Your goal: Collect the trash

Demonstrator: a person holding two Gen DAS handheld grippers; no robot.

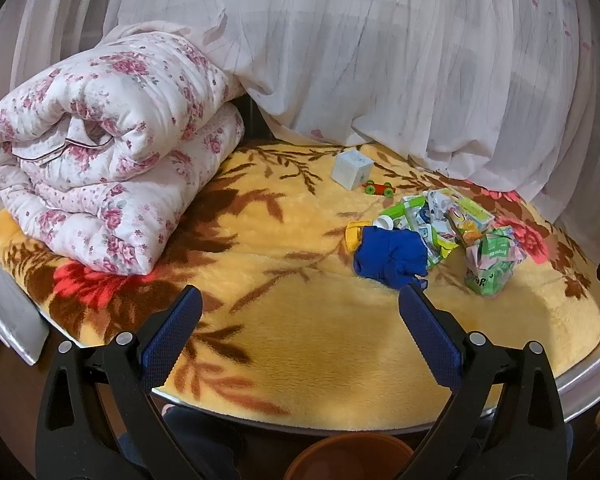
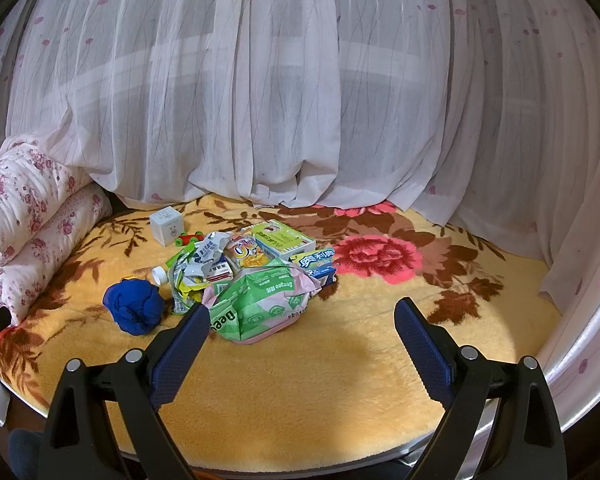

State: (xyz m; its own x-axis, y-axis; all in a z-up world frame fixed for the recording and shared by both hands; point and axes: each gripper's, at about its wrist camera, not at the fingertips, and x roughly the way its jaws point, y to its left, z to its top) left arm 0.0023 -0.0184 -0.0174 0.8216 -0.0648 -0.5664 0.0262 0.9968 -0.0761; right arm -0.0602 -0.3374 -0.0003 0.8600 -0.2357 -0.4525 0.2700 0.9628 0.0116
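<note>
Your left gripper (image 1: 300, 300) and right gripper (image 2: 302, 316) both hang with jaws spread wide and nothing between them, just above the yellow floral blanket (image 2: 300, 380). The trash pile (image 2: 240, 264) sits mid-blanket, ahead of your right gripper and slightly to its left. Nearest you lies a crumpled green-and-pink bag (image 2: 260, 304), long axis running left to right, printed "Deeyeo" upside down from where you stand. Behind it a green carton (image 2: 284, 238) angles toward the curtain (image 2: 300, 100), and a blue Oreo-style box (image 2: 318, 264) lies beside it; its writing is not Latin. A blue cloth bundle (image 2: 134, 306) lies just left of the pile, with a white cube (image 2: 166, 224) and a small toy car (image 2: 188, 238) beyond.
</note>
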